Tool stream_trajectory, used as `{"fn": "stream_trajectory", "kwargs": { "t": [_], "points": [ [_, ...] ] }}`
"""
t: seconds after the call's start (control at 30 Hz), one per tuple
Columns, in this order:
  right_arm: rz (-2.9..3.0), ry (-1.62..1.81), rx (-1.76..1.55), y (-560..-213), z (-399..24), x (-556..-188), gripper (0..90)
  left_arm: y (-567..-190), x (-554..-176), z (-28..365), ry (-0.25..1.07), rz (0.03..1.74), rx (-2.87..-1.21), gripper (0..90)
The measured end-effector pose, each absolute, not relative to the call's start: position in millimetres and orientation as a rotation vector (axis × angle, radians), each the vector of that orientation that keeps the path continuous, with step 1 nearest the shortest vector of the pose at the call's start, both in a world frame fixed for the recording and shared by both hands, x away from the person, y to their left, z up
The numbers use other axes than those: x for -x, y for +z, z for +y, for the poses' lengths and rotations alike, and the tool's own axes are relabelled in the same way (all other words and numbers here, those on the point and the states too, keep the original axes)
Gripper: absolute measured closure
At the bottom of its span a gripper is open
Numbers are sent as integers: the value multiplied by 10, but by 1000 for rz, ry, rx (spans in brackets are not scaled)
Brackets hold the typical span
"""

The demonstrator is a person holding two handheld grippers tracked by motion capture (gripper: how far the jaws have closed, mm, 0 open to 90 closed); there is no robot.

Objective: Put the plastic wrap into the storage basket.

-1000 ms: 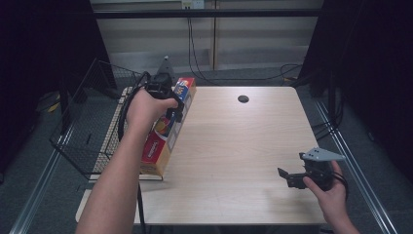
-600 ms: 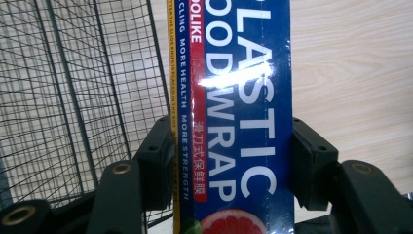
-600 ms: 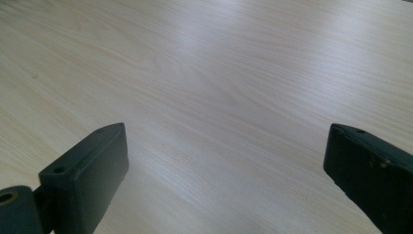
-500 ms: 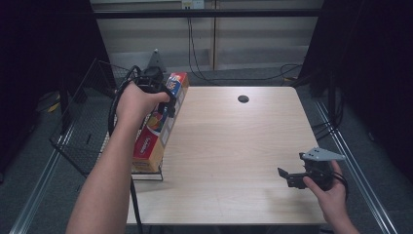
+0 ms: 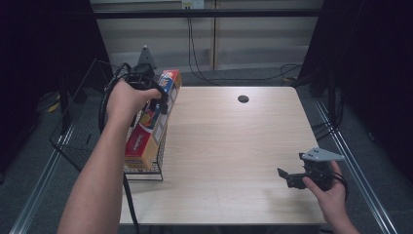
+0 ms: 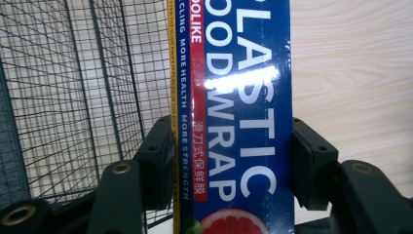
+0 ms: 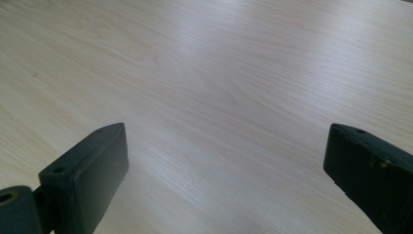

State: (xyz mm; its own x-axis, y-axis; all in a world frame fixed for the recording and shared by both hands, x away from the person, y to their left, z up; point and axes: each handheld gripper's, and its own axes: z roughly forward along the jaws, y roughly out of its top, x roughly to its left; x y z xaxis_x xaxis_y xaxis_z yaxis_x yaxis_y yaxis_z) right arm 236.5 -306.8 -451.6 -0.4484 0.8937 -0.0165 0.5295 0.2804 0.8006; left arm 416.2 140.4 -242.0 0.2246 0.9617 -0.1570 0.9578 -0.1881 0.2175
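Jaws of the left gripper clamp a long box of plastic wrap across its narrow width, one black jaw on each long side; a grip near the far end lets the box hang lengthwise from the hand. In the high view the box slants over the wire basket at the tabletop's left edge, its near end down by the basket's rim and its far end raised in the left gripper; whether it rests on the wire I cannot tell. The slant looks meant to feed it into the basket end first — a judgement only. The right gripper sits low over the near right of the tabletop, well apart from the box; its jaws stand wide with only bare wood between them — parked, probably, to leave the left hand room.
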Motion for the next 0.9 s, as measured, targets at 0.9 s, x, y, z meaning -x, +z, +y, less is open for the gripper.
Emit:
{"fn": "stream_trajectory", "kwargs": {
  "t": [0.9],
  "points": [
    [2099, 1028, -1266, -4526, -3060, -2369, 26, -2325, -4202, 1790, 80, 1881, -2154, 443]
  ]
}}
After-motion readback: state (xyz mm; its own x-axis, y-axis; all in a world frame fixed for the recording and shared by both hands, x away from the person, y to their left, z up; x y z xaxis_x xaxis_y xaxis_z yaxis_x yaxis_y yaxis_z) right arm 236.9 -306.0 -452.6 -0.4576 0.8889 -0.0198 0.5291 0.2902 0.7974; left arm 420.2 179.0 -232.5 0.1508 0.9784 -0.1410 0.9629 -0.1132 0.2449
